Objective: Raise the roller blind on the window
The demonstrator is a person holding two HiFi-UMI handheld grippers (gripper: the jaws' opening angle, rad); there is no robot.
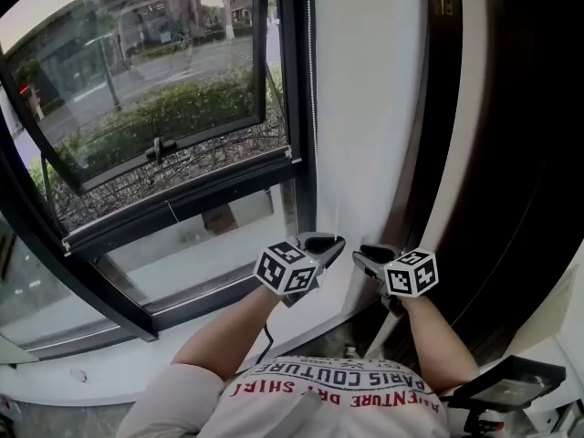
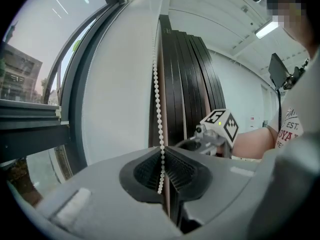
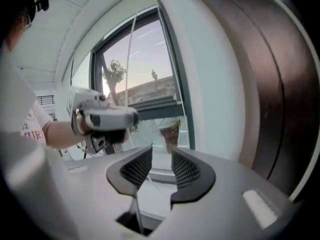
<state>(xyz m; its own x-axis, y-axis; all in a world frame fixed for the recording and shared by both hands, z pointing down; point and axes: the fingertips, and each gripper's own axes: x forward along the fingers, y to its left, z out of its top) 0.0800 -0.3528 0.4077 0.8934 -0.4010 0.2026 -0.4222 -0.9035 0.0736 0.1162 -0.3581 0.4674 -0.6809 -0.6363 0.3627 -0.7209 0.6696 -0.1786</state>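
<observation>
Left hand-held gripper [image 2: 162, 159] is clamped on the bead chain [image 2: 157, 109]. The chain hangs straight down the white wall [image 1: 365, 108], between the window [image 1: 155, 108] frame and the dark panels [image 2: 185, 84]. Right hand-held gripper [image 3: 161, 166] sits just beside it, jaws apart, nothing between them.
</observation>
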